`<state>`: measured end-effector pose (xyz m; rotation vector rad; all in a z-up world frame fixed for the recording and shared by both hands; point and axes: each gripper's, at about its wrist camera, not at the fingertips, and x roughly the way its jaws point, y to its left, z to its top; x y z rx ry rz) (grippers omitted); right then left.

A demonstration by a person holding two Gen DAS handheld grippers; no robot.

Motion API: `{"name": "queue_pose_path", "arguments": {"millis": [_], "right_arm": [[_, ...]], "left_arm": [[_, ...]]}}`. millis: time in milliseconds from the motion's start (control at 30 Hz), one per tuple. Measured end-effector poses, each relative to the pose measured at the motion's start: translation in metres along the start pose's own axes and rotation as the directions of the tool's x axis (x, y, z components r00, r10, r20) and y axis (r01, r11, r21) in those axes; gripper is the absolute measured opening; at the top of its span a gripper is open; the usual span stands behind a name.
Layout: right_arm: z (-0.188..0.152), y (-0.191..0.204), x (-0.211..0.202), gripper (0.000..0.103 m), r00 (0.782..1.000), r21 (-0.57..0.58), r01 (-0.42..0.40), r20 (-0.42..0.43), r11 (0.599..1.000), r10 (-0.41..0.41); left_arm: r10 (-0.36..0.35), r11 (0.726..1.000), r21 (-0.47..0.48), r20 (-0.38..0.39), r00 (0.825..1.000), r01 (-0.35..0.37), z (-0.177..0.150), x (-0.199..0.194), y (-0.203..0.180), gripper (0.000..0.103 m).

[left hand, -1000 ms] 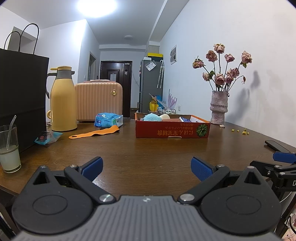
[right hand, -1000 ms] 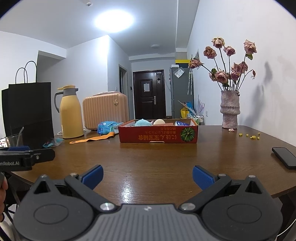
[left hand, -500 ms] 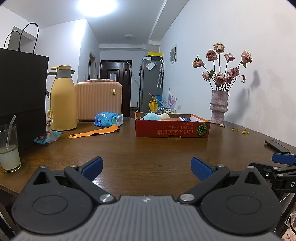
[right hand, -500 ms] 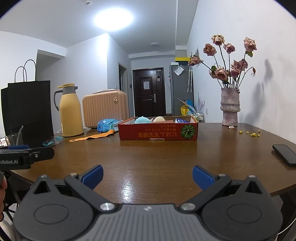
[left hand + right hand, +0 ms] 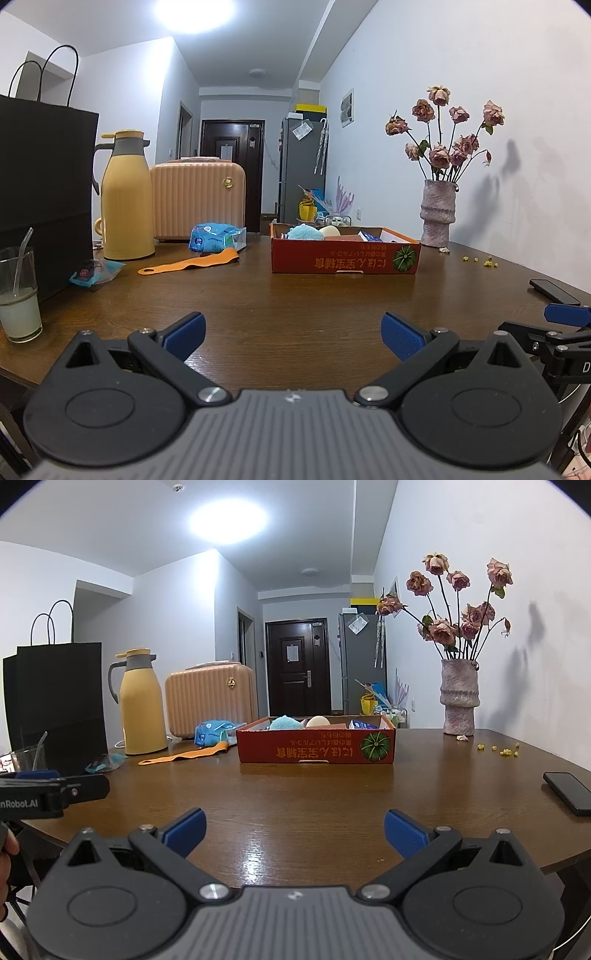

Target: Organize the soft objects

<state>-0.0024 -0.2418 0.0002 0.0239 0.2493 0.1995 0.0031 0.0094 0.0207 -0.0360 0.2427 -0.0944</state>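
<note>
Claws both idle at the near worktop edge; left claw (image 5: 293, 332) jaws spread wide, nothing between them; right claw (image 5: 294, 829) likewise spread and empty, low centre of its frame; the left claw's body also shows at the left edge of the right wrist view; brown wooden worktop (image 5: 314, 797) bare just ahead of both. Red cardboard box (image 5: 316, 751) sits mid-frame, well apart from either claw; inside it a blue fluffy item (image 5: 285, 723), a pale rounded one (image 5: 318, 721) and a small blue-white packet (image 5: 360, 724), partly hidden by the box wall. Left of the box, outside it: blue soft pack (image 5: 216, 238) and orange strap (image 5: 190, 263) lying flat on the worktop; these look like the leftovers to sort, my guess. Handling judgement: pack light, squashy, film likely slick, so pinch at its bulging middle, not a corner; strap limp and thin, will droop, so take it near mid-length. Vase of dried roses (image 5: 458, 698) at right looks fragile; phone (image 5: 567, 793) at right edge.
</note>
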Motion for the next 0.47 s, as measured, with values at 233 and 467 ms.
{"name": "queue_pose_path", "arguments": {"millis": [233, 467], "right_arm": [[-0.0008, 0.0008, -0.0002, 0.103, 1.0, -0.004, -0.002, -0.001, 1.0, 0.002], [-0.001, 0.001, 0.0003, 0.103, 1.0, -0.004, -0.002, -0.002, 1.0, 0.002]], "left_arm": [[0.007, 1.0, -0.005, 0.008, 1.0, -0.007, -0.0006, -0.0015, 0.0009, 0.103], [0.007, 1.0, -0.006, 0.009, 1.0, -0.007, -0.0006, -0.0025, 0.0021, 0.103]]}}
